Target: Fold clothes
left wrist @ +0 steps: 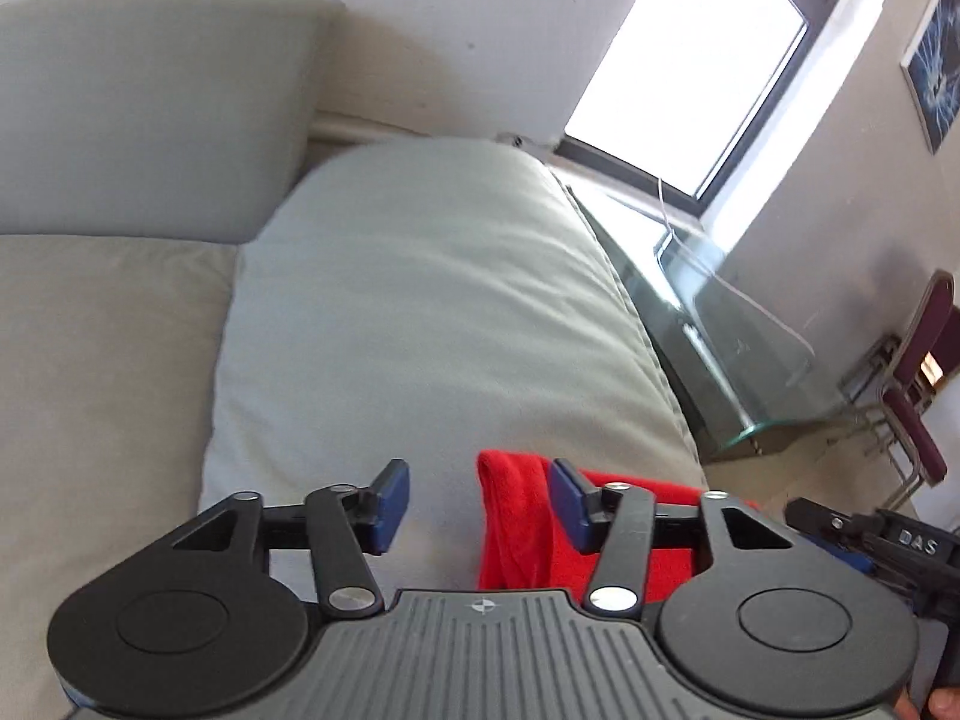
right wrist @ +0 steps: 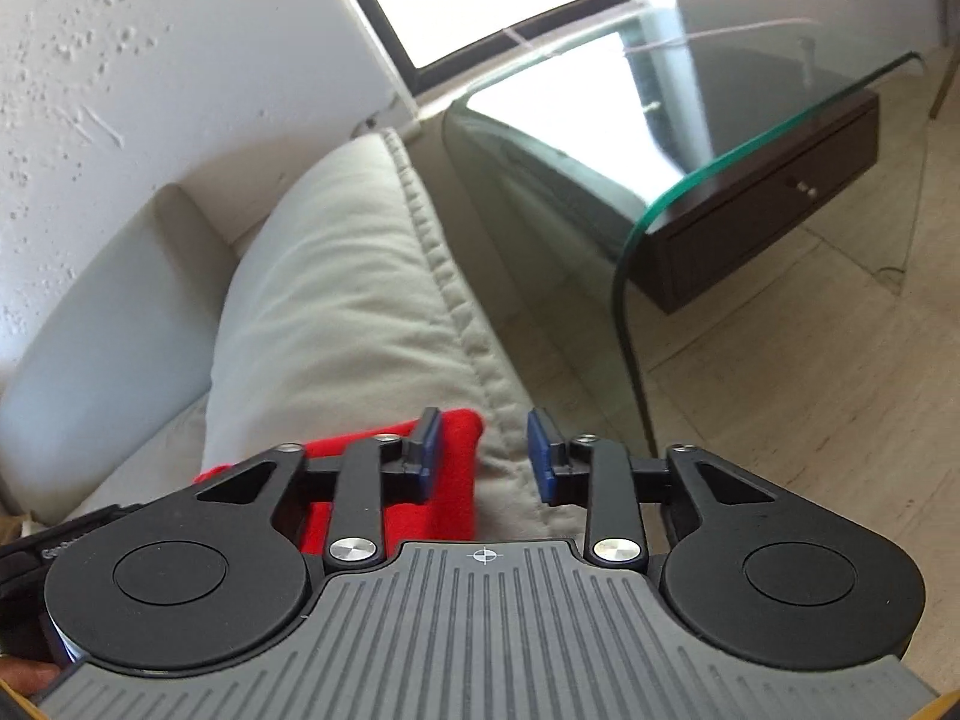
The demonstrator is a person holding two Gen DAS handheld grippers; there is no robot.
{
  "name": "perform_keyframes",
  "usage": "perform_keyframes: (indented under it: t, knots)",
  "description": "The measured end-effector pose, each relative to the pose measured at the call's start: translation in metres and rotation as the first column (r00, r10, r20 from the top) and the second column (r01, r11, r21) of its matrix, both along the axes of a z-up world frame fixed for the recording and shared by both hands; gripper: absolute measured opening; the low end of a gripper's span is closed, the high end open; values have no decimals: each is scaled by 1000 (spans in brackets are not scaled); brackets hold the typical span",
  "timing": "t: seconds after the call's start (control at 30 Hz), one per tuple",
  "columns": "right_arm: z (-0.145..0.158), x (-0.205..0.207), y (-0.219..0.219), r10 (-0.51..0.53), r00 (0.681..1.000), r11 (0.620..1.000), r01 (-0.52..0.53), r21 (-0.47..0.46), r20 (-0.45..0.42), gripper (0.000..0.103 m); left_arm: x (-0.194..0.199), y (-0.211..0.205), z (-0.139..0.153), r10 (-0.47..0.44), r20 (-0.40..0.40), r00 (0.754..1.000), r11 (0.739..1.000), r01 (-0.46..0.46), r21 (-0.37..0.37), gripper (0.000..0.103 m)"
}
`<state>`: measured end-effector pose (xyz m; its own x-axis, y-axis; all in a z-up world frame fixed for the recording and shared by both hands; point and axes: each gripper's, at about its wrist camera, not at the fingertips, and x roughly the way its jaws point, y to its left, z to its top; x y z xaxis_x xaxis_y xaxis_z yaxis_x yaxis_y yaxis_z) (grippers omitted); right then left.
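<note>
Both our left tongs (left wrist: 480, 507) and right tongs (right wrist: 485, 457) stand half open, gripping nothing, above the red garment (left wrist: 516, 525) bunched at six o'clock on the sofa cushion (left wrist: 420, 300), so it could slide toward the floor unfolded.

Pale grey-beige sofa (left wrist: 90, 390) filling the left and centre of both views, with a plump seat cushion (left wrist: 420, 300) running up the middle. Red garment (left wrist: 516, 522) lying on the cushion at lower centre, near its right-hand stitched edge. Back cushion (left wrist: 150, 108) at upper left.
</note>
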<state>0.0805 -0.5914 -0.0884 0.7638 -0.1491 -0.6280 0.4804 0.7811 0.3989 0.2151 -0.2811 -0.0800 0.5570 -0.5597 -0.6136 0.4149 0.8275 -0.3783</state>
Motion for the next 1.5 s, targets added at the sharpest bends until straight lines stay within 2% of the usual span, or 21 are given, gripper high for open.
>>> perform_keyframes:
  t: [0.03,0.1,0.2,0.23,0.3,0.33,0.43,0.53,0.57,0.6,0.63,0.67,0.73,0.77,0.93,1.03,1.23,1.5]
  knots:
    - [9,-11,2,0,1000,1000,0,-2,9,57,-6,8,10,-6,14,1000,1000,6,0,54]
    - [27,-34,7,26,999,1000,-26,9,21,56,-26,21,27,-47,40,998,999,47,15,52]
    - [46,-62,37,108,994,994,-108,-23,1,56,-65,19,34,-130,57,990,988,124,97,41]
    - [47,-67,51,146,989,988,-147,-53,-33,51,-79,15,31,-166,40,985,977,159,139,30]
    - [43,-73,80,214,970,970,-224,-92,-114,35,-103,0,18,-233,-16,972,947,231,222,19]
    - [38,-75,93,240,958,962,-256,-93,-154,27,-114,-9,12,-255,-26,967,934,253,251,17]
    - [19,-78,120,242,930,949,-286,-134,-275,26,-131,-35,-9,-288,-41,957,891,284,354,19]
    - [3,-77,124,181,910,944,-268,-194,-373,20,-128,-47,-15,-249,-86,965,883,262,390,20]
    - [4,-80,121,151,909,952,-239,-189,-388,26,-129,-47,-9,-238,-92,967,882,254,396,20]
    - [10,-85,118,138,911,961,-218,-170,-389,28,-133,-45,0,-231,-90,969,884,247,398,20]
    - [20,-93,117,139,916,967,-208,-149,-376,28,-139,-42,12,-232,-79,969,886,245,394,28]
    - [32,-100,118,143,922,969,-204,-138,-360,34,-148,-37,22,-241,-60,969,889,245,388,35]
    - [56,-114,120,148,932,973,-198,-121,-331,60,-166,-30,43,-239,-17,971,895,227,385,58]
    - [69,-121,122,149,935,975,-194,-112,-321,69,-173,-26,53,-234,-10,972,899,220,380,61]
    - [122,-149,145,180,931,972,-218,-90,-316,78,-201,-4,91,-207,-18,978,912,200,357,88]
    - [143,-165,161,172,928,969,-220,-113,-330,83,-217,8,108,-207,-7,978,909,195,368,94]
    - [173,-191,181,135,924,977,-184,-108,-359,84,-240,25,134,-217,24,976,904,191,382,99]
    - [196,-218,196,91,917,976,-159,-146,-389,84,-258,29,146,-238,27,971,906,212,367,99]
